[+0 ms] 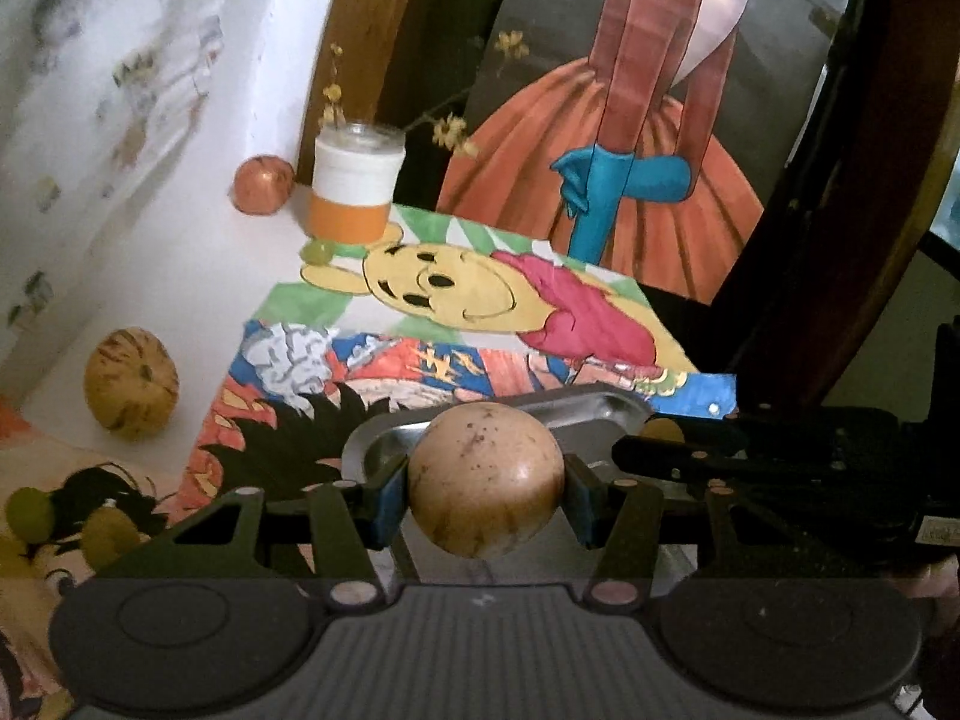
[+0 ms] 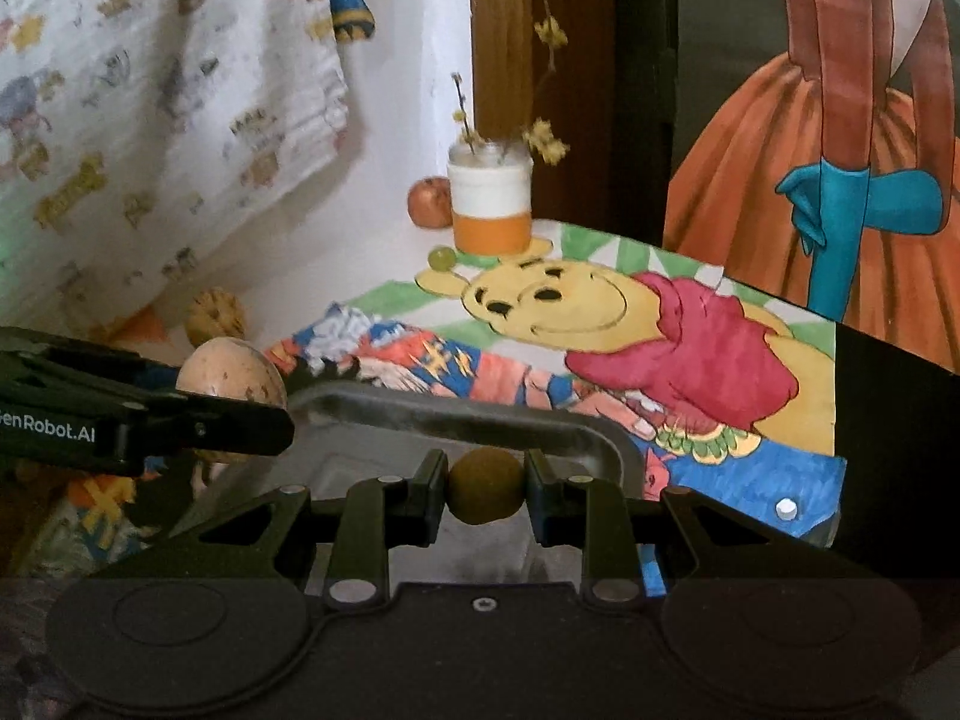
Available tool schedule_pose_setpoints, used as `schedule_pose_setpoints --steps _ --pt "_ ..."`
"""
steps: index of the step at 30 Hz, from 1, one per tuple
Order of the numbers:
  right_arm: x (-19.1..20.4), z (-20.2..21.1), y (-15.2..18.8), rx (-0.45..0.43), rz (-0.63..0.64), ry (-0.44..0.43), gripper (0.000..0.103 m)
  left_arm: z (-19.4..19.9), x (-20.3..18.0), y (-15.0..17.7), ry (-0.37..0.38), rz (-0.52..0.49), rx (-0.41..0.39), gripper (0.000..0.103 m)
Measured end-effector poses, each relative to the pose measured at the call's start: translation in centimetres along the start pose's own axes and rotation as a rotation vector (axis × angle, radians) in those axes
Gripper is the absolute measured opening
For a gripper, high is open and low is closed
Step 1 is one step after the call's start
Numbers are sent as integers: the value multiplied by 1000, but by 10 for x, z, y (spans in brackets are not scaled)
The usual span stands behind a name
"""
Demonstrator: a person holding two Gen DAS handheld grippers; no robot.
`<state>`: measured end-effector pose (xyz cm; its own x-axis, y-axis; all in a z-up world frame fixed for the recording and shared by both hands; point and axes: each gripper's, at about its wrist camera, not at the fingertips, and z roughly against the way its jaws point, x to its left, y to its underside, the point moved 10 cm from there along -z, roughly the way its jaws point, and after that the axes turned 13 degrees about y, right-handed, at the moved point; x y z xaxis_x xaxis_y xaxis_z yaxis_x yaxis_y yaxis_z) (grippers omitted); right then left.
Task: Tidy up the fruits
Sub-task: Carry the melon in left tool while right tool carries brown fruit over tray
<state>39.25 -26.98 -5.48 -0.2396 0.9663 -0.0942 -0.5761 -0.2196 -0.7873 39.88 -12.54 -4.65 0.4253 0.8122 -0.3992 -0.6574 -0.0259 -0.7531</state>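
My left gripper (image 1: 486, 495) is shut on a round tan fruit (image 1: 486, 480) and holds it over the near end of a metal tray (image 1: 576, 405). In the right wrist view the same fruit (image 2: 231, 372) shows at the left, held by the left gripper (image 2: 240, 414). My right gripper (image 2: 486, 489) is shut on a small brown-green fruit (image 2: 486, 483) above the tray (image 2: 456, 414). The right gripper (image 1: 666, 444) also shows in the left wrist view, beside the tray.
A striped yellow fruit (image 1: 131, 383) and an orange-red fruit (image 1: 263, 184) lie on the white table. A green grape (image 1: 318, 250) lies by the white-and-orange jar (image 1: 354, 189). Two green fruits (image 1: 30, 513) lie at the left. Cartoon drawings (image 1: 480, 294) cover the table.
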Motion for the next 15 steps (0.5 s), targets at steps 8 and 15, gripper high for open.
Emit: schedule_pose_setpoints --steps 8,15 --pt "0 -14 10 37 13 10 30 -19 2 8 2 -12 30 58" --pt "1 -18 14 48 21 19 30 -24 4 11 -2 -15 41 58"
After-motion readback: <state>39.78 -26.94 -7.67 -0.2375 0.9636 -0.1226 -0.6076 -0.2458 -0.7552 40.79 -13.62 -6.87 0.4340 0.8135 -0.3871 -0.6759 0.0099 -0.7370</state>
